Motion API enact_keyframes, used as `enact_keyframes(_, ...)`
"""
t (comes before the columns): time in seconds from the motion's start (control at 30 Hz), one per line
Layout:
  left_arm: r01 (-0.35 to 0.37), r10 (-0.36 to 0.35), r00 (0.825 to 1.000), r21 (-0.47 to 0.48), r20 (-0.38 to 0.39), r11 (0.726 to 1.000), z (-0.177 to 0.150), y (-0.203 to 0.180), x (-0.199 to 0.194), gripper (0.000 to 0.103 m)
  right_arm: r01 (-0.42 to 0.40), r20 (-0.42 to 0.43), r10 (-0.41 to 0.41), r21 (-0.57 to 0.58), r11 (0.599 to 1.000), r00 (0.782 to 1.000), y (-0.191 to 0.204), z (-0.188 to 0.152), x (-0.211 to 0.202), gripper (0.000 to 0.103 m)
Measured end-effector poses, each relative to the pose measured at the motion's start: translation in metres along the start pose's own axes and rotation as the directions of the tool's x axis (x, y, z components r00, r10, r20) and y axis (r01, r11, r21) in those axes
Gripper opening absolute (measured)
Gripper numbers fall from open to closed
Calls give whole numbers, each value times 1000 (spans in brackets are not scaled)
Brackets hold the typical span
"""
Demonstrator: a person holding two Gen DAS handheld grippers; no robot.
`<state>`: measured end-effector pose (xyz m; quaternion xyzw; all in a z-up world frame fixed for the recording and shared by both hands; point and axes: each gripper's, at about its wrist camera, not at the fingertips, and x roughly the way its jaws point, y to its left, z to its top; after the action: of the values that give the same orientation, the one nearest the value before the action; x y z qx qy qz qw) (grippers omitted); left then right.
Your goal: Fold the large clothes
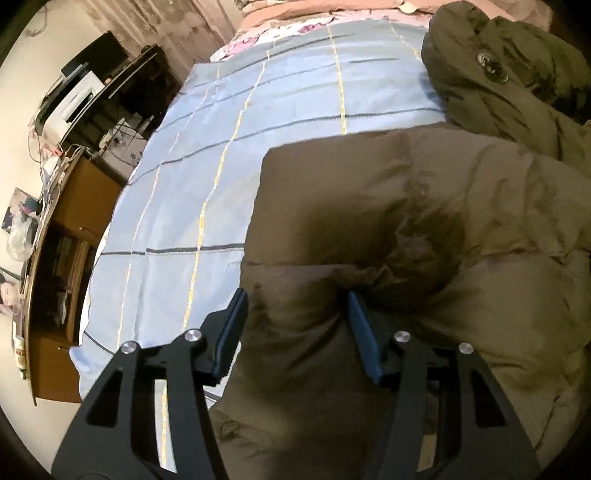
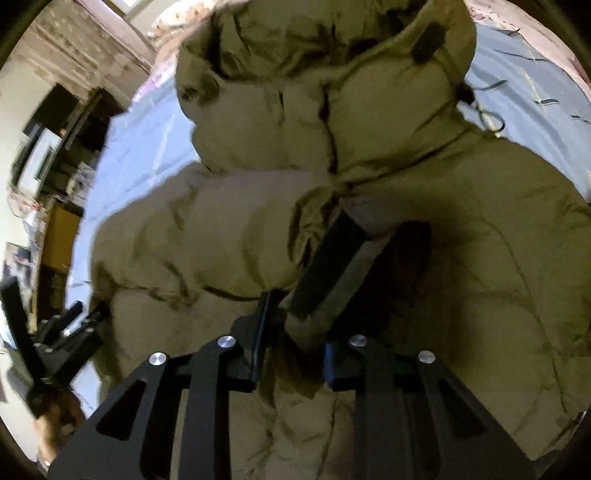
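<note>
An olive-green puffer jacket (image 1: 424, 229) lies on a blue checked bed sheet (image 1: 229, 147), its hood (image 1: 495, 74) toward the far right. My left gripper (image 1: 295, 306) has its jaws wide apart around a puffy fold of the jacket's left edge. In the right wrist view the jacket (image 2: 461, 258) fills the frame, hood (image 2: 332, 74) at the top. My right gripper (image 2: 295, 332) is shut on a bunched fold of the jacket with a dark cuff strip (image 2: 332, 266). The left gripper (image 2: 66, 332) also shows in the right wrist view at the jacket's left edge.
A wooden desk with shelves (image 1: 74, 258), a printer (image 1: 74, 103) and cables stands left of the bed. A pink floral quilt (image 1: 295, 26) lies at the head of the bed. Bare sheet lies left of the jacket.
</note>
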<state>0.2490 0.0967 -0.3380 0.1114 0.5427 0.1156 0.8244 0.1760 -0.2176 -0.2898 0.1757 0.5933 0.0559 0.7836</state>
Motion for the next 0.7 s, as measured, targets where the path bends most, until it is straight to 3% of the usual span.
enact_keyframes(0.03,0,0,1000,3,3,1000,-1,0,-1,58,12,-17,-12,9,1000,1000,0,0,2,35)
enact_keyframes(0.07,-3,3,1000,6,13,1000,-1,1,-4,58,20,-27,-19,19,1000,999,-3,0,2,48)
enact_keyframes(0.1,-10,9,999,10,33,1000,-1,2,-10,58,44,-27,-43,38,998,999,-8,1,-5,68)
enact_keyframes(0.17,-4,4,998,7,66,1000,-1,5,-20,59,81,55,-85,78,994,995,-15,0,-31,81)
enact_keyframes(0.27,57,-53,993,-29,109,998,1,11,-39,64,140,219,-159,102,985,963,-18,-3,-74,82)
enact_keyframes(0.3,73,-69,991,-35,115,997,1,11,-42,65,127,275,-149,96,987,950,-17,-5,-86,82)
enact_keyframes(0.37,120,-116,986,-35,117,992,2,8,-47,65,45,314,-56,44,998,948,-10,-6,-92,82)
enact_keyframes(0.43,197,-195,976,-17,99,980,2,-2,-48,67,-32,267,37,-26,999,963,2,-6,-83,81)
enact_keyframes(0.5,277,-276,959,0,56,961,-1,-10,-43,75,-76,196,88,-63,995,977,11,-8,-64,58)
enact_keyframes(0.57,333,-333,943,11,-5,943,-4,-20,-33,76,-69,113,76,-65,995,991,14,-9,-40,53)
enact_keyframes(0.67,254,-251,966,58,-59,965,-9,-30,-13,77,15,75,-14,-24,1000,997,-1,-8,-18,52)
enact_keyframes(0.7,232,-228,972,66,-63,970,-10,-30,-9,77,28,65,-28,-4,1000,997,-11,-9,-14,47)
